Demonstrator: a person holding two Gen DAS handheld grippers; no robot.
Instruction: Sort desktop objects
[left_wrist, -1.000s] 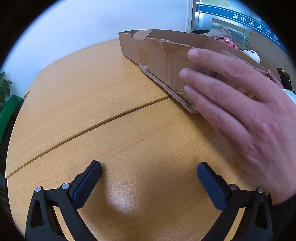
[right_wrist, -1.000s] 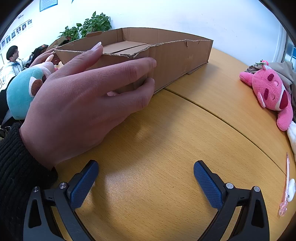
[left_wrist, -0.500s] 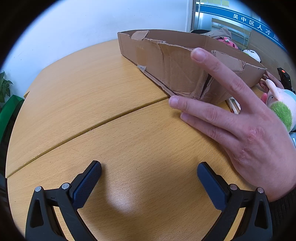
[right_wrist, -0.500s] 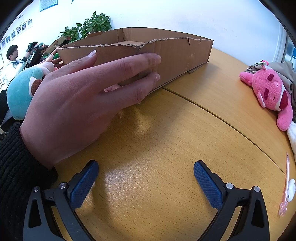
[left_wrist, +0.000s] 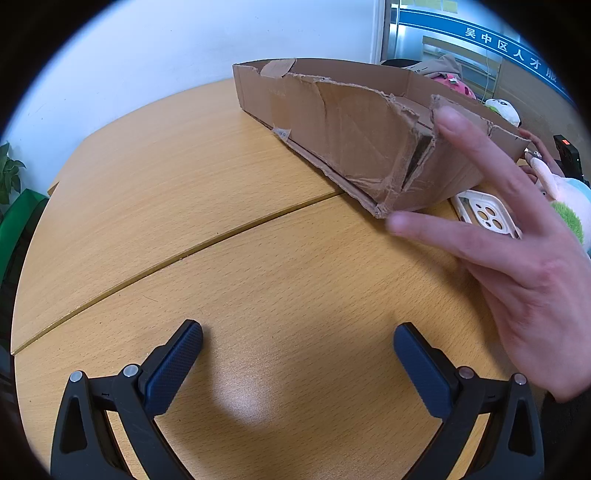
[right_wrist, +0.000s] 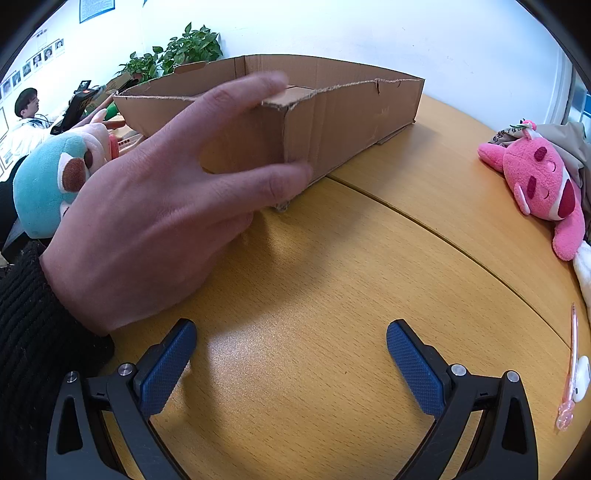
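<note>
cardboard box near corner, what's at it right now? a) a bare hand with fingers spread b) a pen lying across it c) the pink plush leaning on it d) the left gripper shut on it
A: a bare hand has its fingers spread at the near corner of the cardboard box, while both grippers sit open and empty over the table and the pink plush lies well off to the side.

Office setting is indicated: wooden meeting table (right_wrist: 424, 229), wall-mounted photos (right_wrist: 37, 59), blue signage (left_wrist: 517, 51), potted plant (right_wrist: 184, 51), seated person (right_wrist: 26, 122).
</note>
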